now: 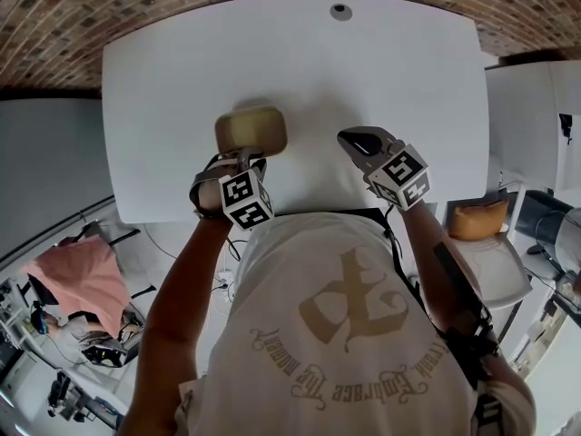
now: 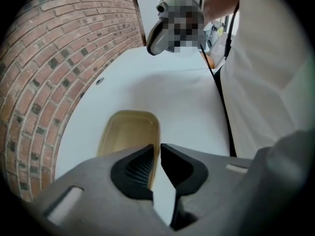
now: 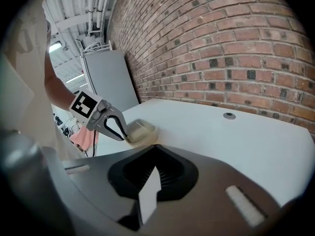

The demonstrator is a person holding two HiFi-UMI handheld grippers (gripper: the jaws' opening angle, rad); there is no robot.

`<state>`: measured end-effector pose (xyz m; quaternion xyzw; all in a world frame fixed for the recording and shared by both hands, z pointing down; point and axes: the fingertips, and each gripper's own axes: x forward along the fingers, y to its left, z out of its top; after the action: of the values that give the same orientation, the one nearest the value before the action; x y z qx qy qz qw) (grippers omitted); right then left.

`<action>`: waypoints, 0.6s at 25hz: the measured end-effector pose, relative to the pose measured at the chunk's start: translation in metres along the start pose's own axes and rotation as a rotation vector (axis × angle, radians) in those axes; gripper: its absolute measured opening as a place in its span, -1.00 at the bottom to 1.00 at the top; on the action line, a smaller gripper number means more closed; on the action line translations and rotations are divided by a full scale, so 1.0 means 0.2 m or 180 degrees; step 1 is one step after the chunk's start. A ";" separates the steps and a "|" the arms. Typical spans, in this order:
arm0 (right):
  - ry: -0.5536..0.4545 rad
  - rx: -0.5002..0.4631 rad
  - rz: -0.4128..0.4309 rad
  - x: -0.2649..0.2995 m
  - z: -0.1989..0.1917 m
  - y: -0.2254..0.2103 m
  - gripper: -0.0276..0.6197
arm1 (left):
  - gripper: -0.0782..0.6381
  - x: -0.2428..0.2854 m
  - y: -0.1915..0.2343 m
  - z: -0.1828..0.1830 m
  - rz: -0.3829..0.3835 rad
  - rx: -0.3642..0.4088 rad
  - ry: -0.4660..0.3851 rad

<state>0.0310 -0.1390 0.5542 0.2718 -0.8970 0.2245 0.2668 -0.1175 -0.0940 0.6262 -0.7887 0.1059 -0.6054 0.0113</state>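
Tan tray [image 2: 129, 134]: shallow, rectangular, rounded corners. Its near end is hidden behind the left tongs [image 2: 156, 146], which pinch its right rim. It lies left of centre on the white counter [image 1: 363, 62]; flat contact unclear. Right tongs [image 3: 155, 146] pressed together, well apart.

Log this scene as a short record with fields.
Left gripper: shut on a side rim of the tan tray
Right gripper: shut, nothing between its jaws, apart from the tray
Surface: white table, with a round grommet near its far edge
Backdrop: brick wall
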 end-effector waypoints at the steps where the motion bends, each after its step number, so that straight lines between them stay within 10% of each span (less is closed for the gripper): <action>1: -0.0006 0.0017 -0.0003 0.00 0.00 -0.01 -0.89 | -0.66 0.00 0.00 0.00 -0.0005 0.0027 0.0012; 15: -0.0074 0.0073 -0.0077 -0.06 -0.02 -0.03 -0.89 | -0.72 -0.05 0.01 0.04 0.0150 0.0110 -0.0032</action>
<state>0.0448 -0.1364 0.5516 0.2882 -0.8941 0.2283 0.2559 -0.1127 -0.0954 0.6152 -0.7888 0.1139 -0.6027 0.0397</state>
